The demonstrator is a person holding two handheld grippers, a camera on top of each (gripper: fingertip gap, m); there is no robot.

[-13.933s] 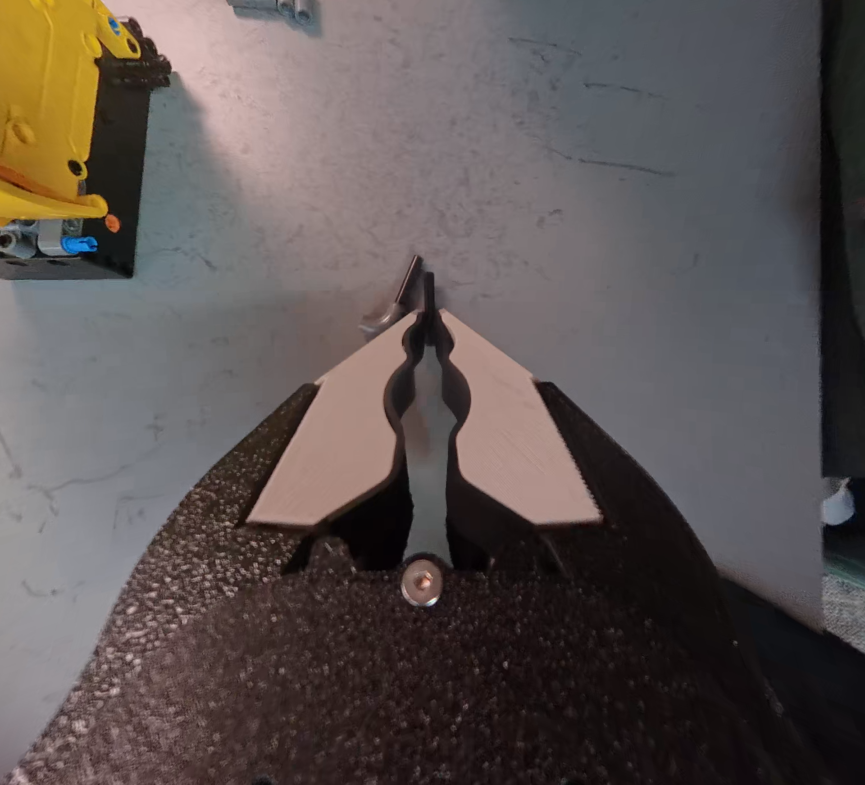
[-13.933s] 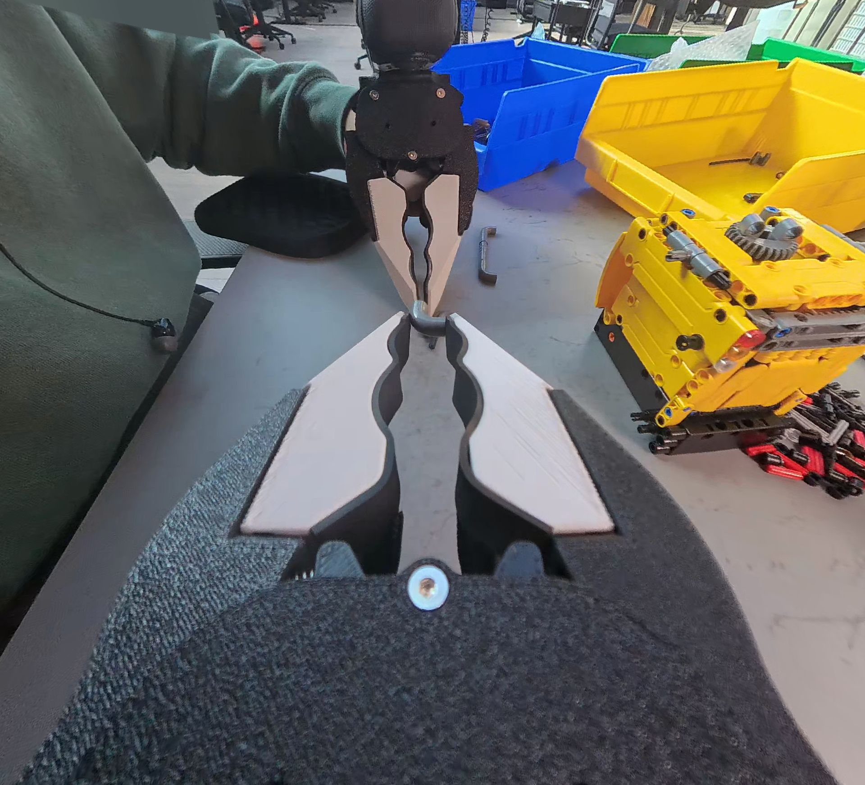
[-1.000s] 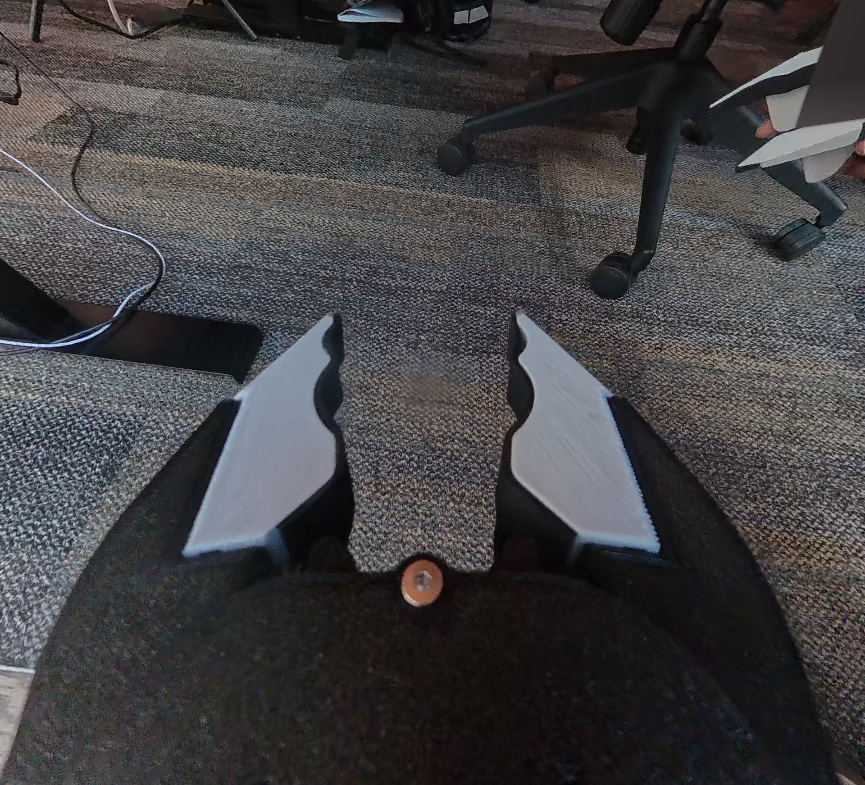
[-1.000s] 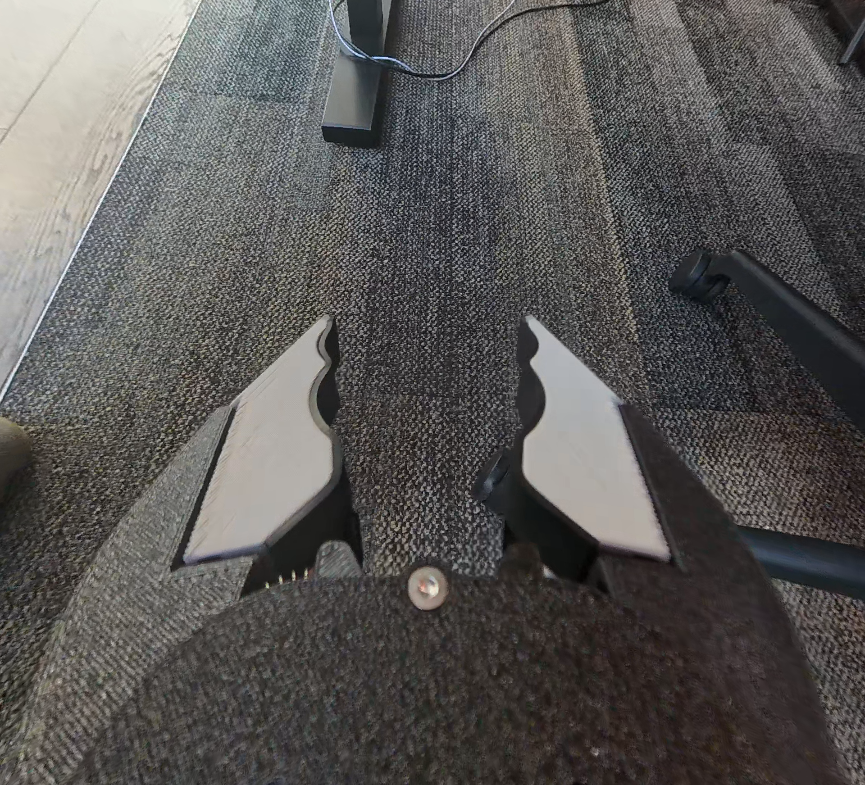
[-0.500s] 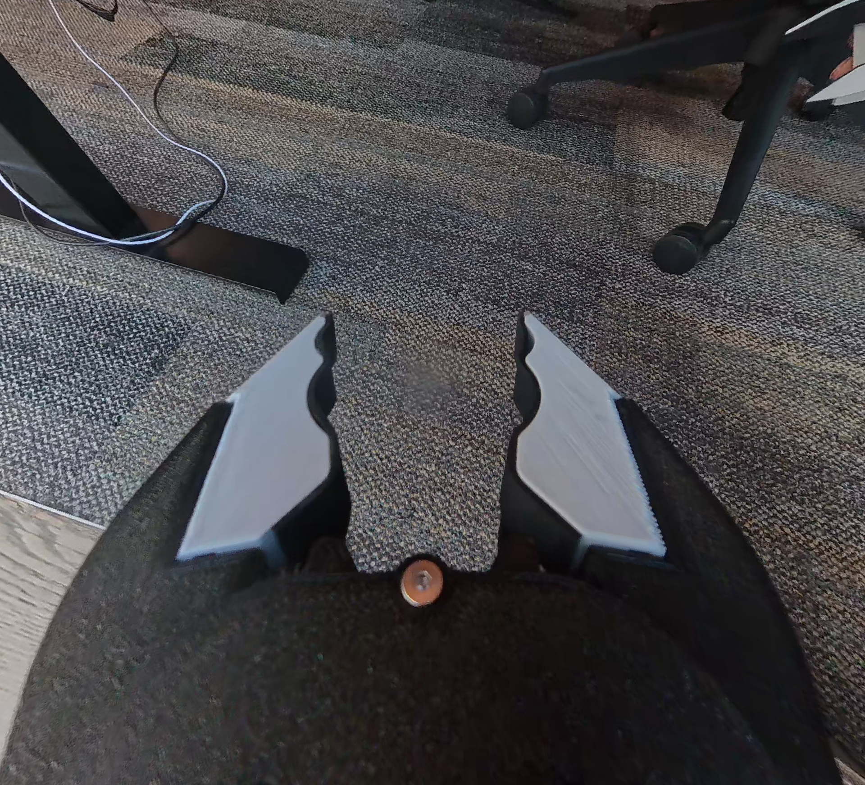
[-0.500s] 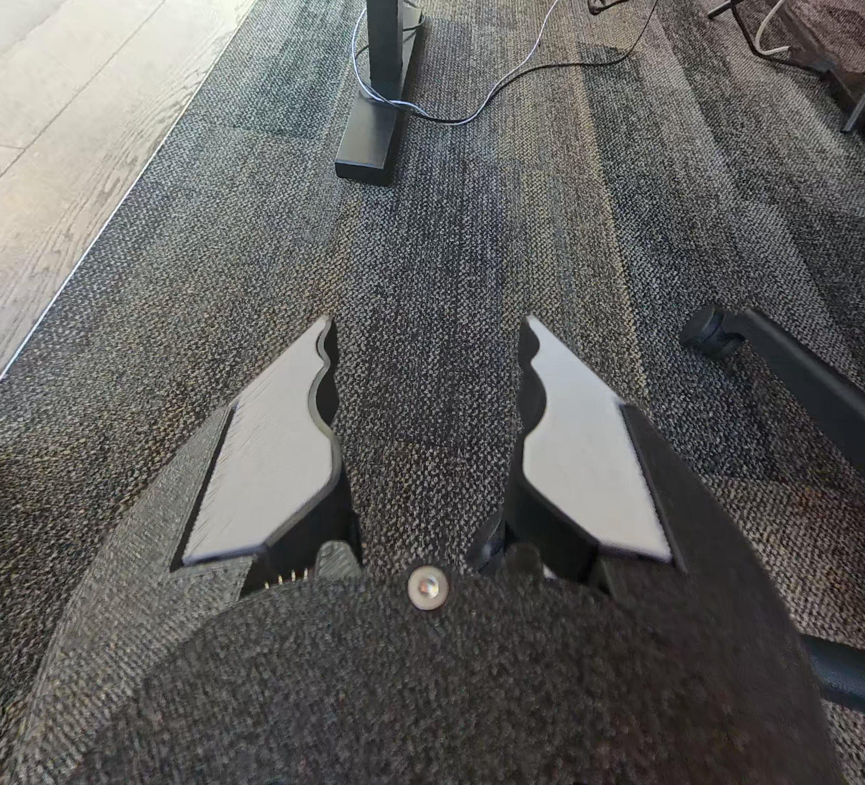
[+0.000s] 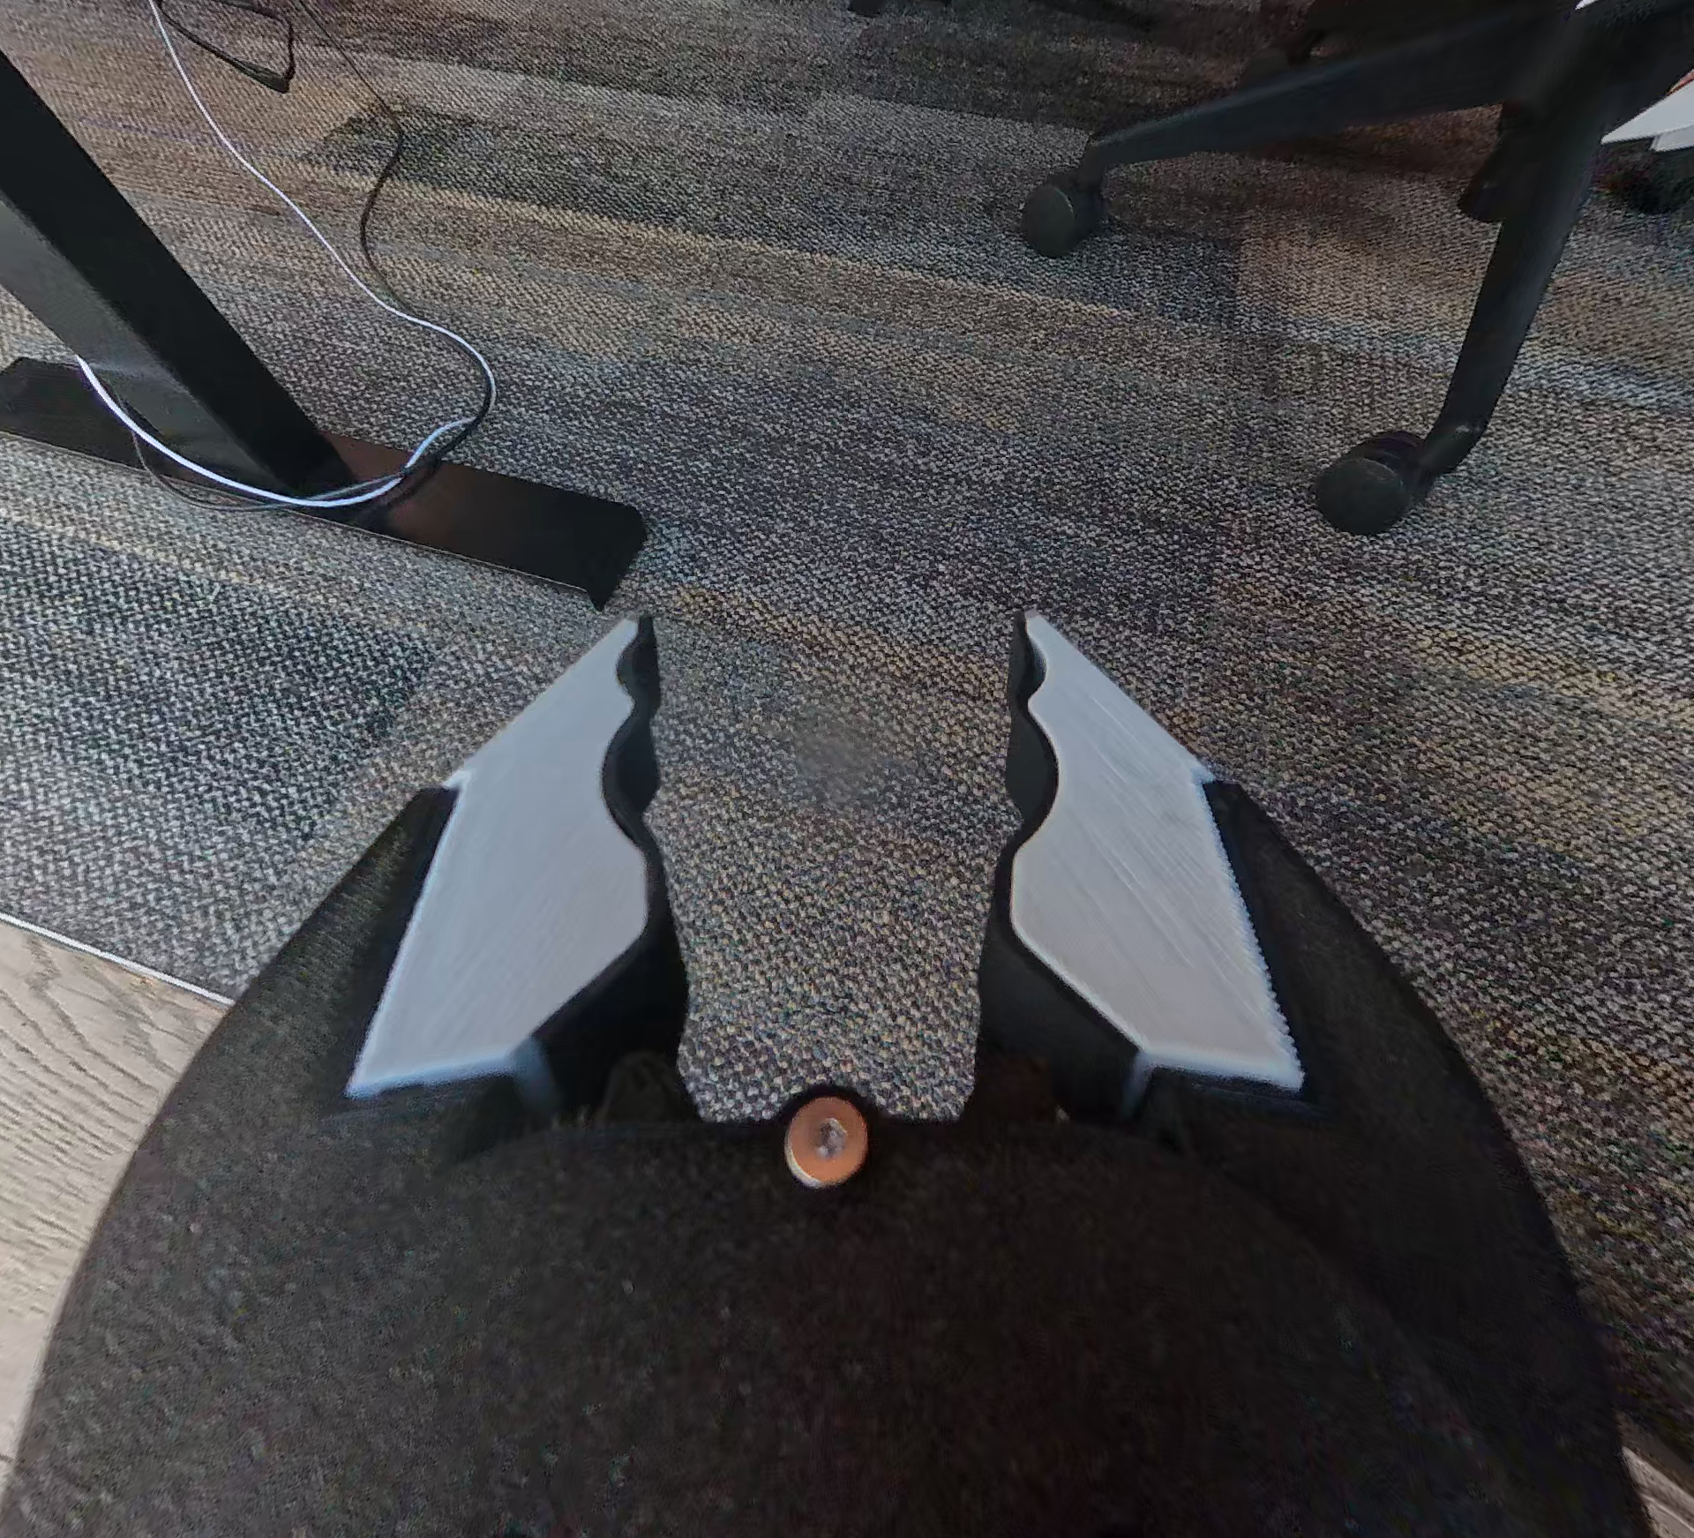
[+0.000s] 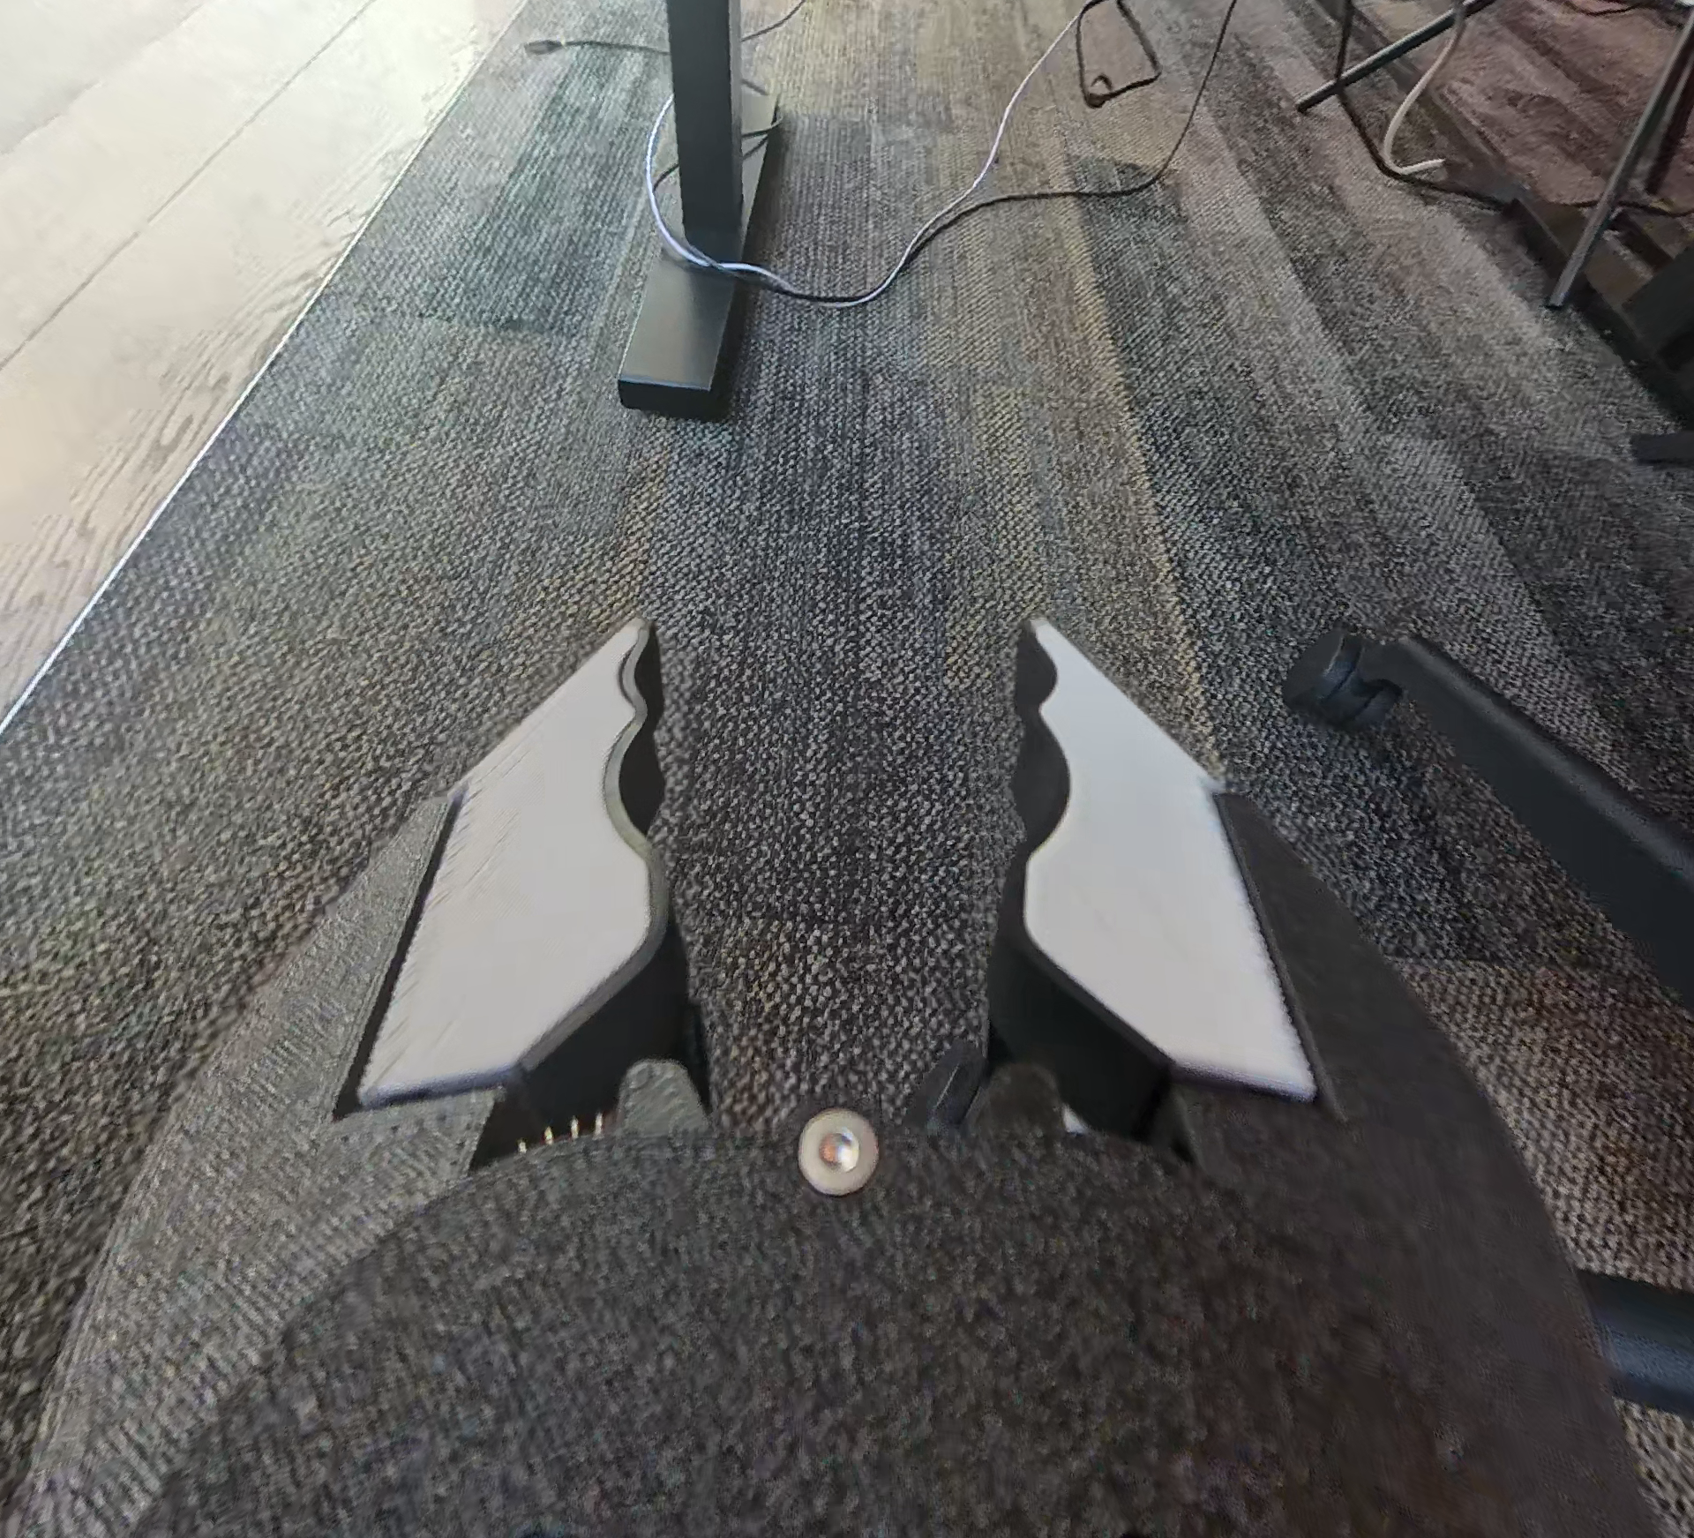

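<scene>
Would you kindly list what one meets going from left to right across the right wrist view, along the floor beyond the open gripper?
Wood floor → black desk leg → trailing cables → chair caster, all beyond the open right gripper over the carpet.

Grey carpet (image 8: 871,486) meets pale wood flooring (image 8: 137,210); black desk leg (image 8: 701,73), cables (image 7: 275,165), chair base (image 7: 1467,165).

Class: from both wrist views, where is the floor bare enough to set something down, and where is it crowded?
Bare: carpet between desk foot and chair caster. Crowded: cables around the desk foot; chair legs at right.
</scene>
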